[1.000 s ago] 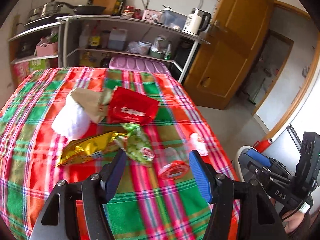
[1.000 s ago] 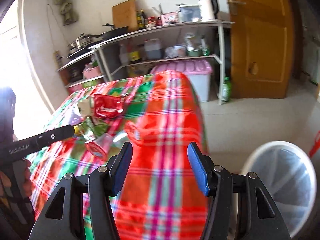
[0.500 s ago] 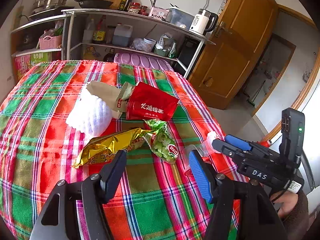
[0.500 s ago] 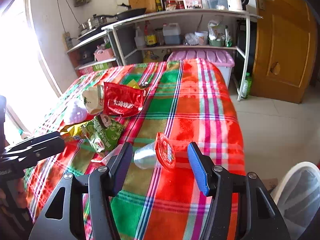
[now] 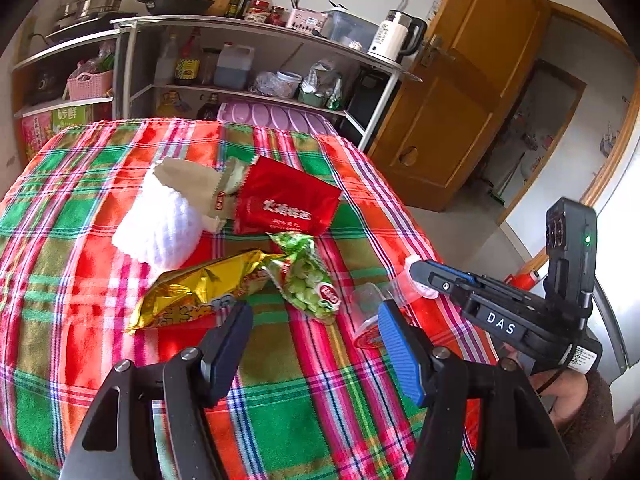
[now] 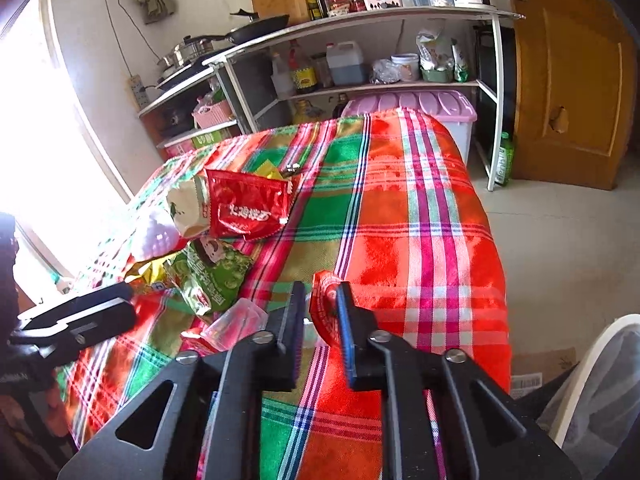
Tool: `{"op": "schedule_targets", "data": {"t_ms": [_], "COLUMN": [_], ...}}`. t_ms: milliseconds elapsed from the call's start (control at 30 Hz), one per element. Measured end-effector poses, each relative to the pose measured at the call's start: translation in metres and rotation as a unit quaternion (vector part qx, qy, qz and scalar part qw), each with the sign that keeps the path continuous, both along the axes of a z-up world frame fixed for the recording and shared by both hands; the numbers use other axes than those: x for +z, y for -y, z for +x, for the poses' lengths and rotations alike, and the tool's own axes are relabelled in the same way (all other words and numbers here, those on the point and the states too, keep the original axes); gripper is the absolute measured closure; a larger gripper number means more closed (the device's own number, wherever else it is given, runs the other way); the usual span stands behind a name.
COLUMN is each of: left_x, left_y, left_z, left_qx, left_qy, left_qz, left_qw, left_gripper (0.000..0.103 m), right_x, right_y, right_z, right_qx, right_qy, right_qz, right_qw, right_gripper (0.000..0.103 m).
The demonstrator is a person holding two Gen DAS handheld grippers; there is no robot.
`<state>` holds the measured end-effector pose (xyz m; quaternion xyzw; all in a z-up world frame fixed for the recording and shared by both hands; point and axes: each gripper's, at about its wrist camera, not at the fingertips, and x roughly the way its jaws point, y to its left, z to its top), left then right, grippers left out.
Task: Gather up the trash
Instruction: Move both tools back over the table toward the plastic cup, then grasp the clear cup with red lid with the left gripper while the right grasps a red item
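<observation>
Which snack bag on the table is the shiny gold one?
The gold wrapper, crinkled, nearest the left gripper. The others are a red packet and a green pea bag.

A metal shelf rack stands beside a wooden door.

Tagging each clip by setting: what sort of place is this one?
Most likely a home kitchen and eating area. A metal shelf rack holds a frying pan, an electric kettle and oil bottles, and a table with a plaid cloth stands near a wooden door.
</observation>
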<state>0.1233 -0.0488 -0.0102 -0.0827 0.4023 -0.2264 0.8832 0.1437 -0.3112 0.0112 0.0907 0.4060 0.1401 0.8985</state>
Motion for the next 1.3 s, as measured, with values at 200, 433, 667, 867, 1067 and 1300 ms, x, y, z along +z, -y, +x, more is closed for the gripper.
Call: {"op": "schedule_targets", "data": {"t_ms": [200,433,667,867,1067,1300], "left_x": [-0.005,-0.010,-0.020,-0.026,-0.028,-0.025], "left_y": [0.023,0.057,0.071,0.076,0.077,0.075], "left_z": [0.000,0.006,0.015,0.015,0.014,0.009], "left_qx": [-0.024,-0.029,-0.028,-0.027,-0.020,-0.024], "left_qy": [-0.006,0.002,-0.010,-0.006,0.000,0.009], "left_qz": [0.005,0.040,0.060,0.081,0.100,0.105], "left_qw": [0.9997,0.9988,0.9977,0.9963,0.9948,0.9942], "left_gripper": [0.031,0.028,0.029,0.029,0.043,0.058], "right_x": [0.006,0.012,0.010,0.008,0.008,0.009], "right_y": [0.007,0.027,0.035,0.035,0.037,0.037], "right_z": [-0.007,-0.014,-0.016,-0.015,-0.015,-0.019], "right_qx": [-0.007,-0.025,-0.032,-0.030,-0.033,-0.034], "right_qy": [0.012,0.023,0.021,0.020,0.019,0.021], "right_qz": [-0.012,0.009,0.013,0.013,0.015,0.018], "right_qw": [1.000,0.999,0.999,0.999,0.999,0.999], "right_gripper": [0.096,0.096,0.096,0.096,0.096,0.096]}}
